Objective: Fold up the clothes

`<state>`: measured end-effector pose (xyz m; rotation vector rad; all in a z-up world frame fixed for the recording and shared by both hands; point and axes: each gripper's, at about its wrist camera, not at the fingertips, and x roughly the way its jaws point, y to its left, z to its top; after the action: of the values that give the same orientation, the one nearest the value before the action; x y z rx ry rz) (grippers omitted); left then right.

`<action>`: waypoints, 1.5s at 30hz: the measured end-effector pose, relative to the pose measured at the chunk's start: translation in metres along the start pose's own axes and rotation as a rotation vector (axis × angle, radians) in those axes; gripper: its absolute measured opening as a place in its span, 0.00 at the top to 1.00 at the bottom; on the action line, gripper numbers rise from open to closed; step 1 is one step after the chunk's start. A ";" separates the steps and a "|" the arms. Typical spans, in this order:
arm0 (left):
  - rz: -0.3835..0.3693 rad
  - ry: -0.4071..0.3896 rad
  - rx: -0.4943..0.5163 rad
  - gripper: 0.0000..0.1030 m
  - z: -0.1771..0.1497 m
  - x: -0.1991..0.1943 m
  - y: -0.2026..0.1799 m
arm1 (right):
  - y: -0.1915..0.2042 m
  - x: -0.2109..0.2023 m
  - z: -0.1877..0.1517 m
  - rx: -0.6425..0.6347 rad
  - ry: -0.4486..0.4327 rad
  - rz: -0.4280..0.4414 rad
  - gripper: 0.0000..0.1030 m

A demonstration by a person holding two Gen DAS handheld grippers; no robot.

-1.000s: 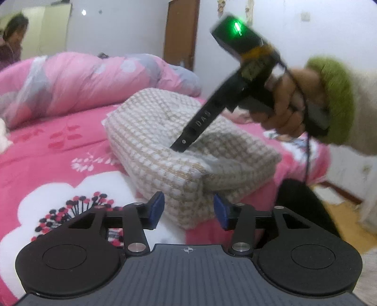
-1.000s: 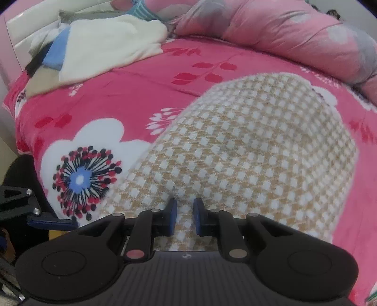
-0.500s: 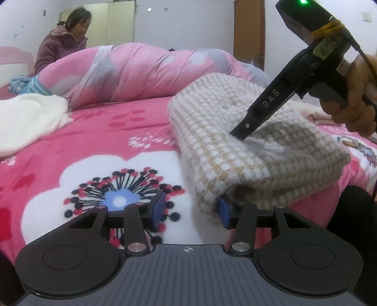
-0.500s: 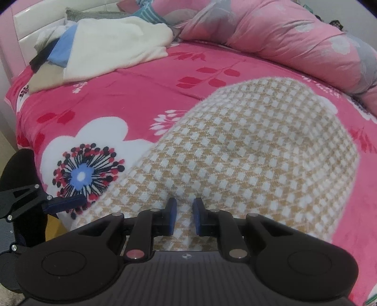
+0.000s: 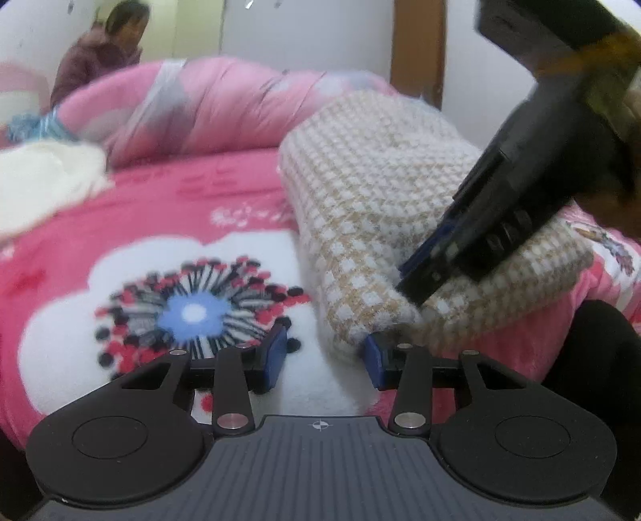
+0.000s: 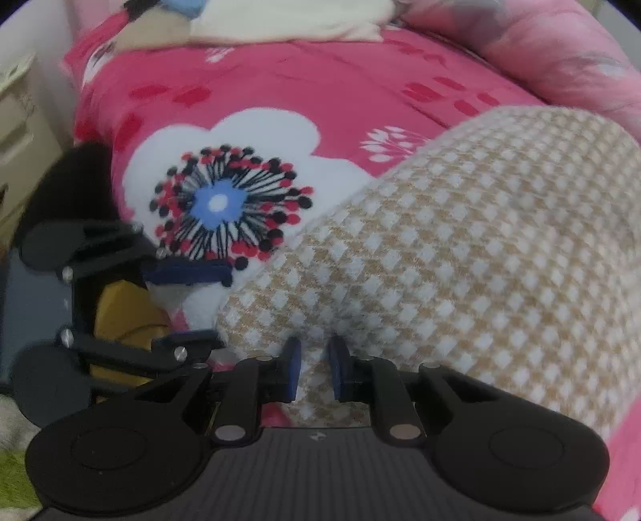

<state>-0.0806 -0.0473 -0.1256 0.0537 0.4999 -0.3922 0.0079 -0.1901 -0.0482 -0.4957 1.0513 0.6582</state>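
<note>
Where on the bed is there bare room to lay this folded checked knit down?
Free: the pink floral blanket between the checked knit and the cream clothes pile, around the big white flower. Crowded: the rolled pink quilt behind, and the near edge where the left gripper and right gripper work.

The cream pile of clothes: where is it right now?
In the left wrist view the cream pile lies far left on the pink bedspread, beside the rolled quilt.

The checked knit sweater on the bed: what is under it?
The checked knit sweater lies folded on the pink flowered bedspread. Part of the big white flower print disappears beneath its near edge. Anything else underneath is covered by the knit.
</note>
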 end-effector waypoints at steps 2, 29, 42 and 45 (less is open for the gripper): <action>-0.015 0.005 -0.014 0.58 0.001 0.000 0.003 | -0.001 -0.005 0.001 0.011 0.001 -0.002 0.86; -0.149 0.001 0.400 0.59 0.051 0.020 -0.050 | -0.071 -0.023 -0.082 0.255 -0.170 -0.167 0.92; -0.254 0.025 0.251 0.68 0.098 0.075 -0.041 | -0.114 -0.074 -0.038 0.251 -0.312 -0.191 0.91; -0.315 0.061 0.164 0.68 0.092 0.092 -0.032 | -0.129 -0.032 -0.054 0.246 -0.256 -0.180 0.92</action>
<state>0.0231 -0.1224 -0.0872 0.1469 0.5365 -0.7415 0.0541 -0.3256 -0.0339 -0.2789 0.8206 0.4125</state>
